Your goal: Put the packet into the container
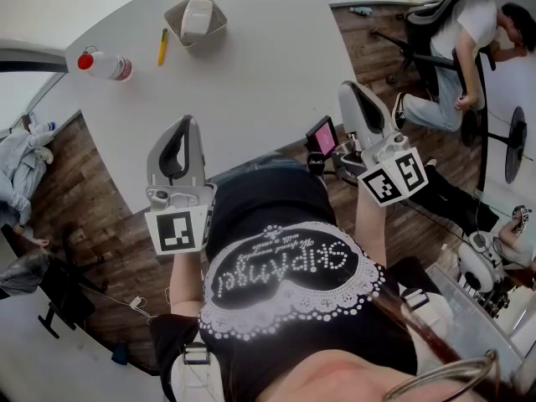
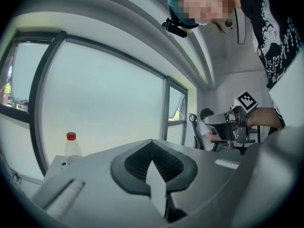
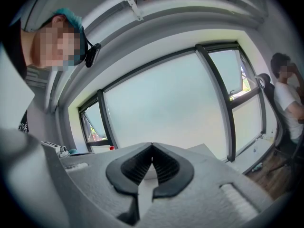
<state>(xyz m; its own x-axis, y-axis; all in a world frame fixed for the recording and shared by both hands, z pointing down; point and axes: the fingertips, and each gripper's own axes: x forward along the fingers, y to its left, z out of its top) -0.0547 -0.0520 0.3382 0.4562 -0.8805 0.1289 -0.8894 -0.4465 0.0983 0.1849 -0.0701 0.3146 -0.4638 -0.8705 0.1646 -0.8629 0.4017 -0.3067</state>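
Head view: your left tool (image 1: 188,124) and right tool (image 1: 350,90) hang closed, empty, likely since the packet (image 1: 198,18) lies in the container (image 1: 172,12).

Office-type workroom: large white table (image 1: 251,65) ahead of left gripper (image 1: 186,124); swivel chair (image 1: 420,15) with seated person (image 1: 471,25) right of right gripper (image 1: 352,92); wide windows (image 3: 166,108); wood floor (image 1: 84,199).

A big white table (image 1: 251,65) with a rounded edge spreads before me, over a dark wood-plank floor (image 1: 79,195). Off to my right a person in a white shirt (image 1: 477,19) sits in a black office chair (image 1: 427,11). Wide windows (image 2: 102,106) in dark frames (image 3: 223,108) fill the wall, pale and milky with even daylight. Above them the grey ceiling (image 3: 190,13) curves in bands.
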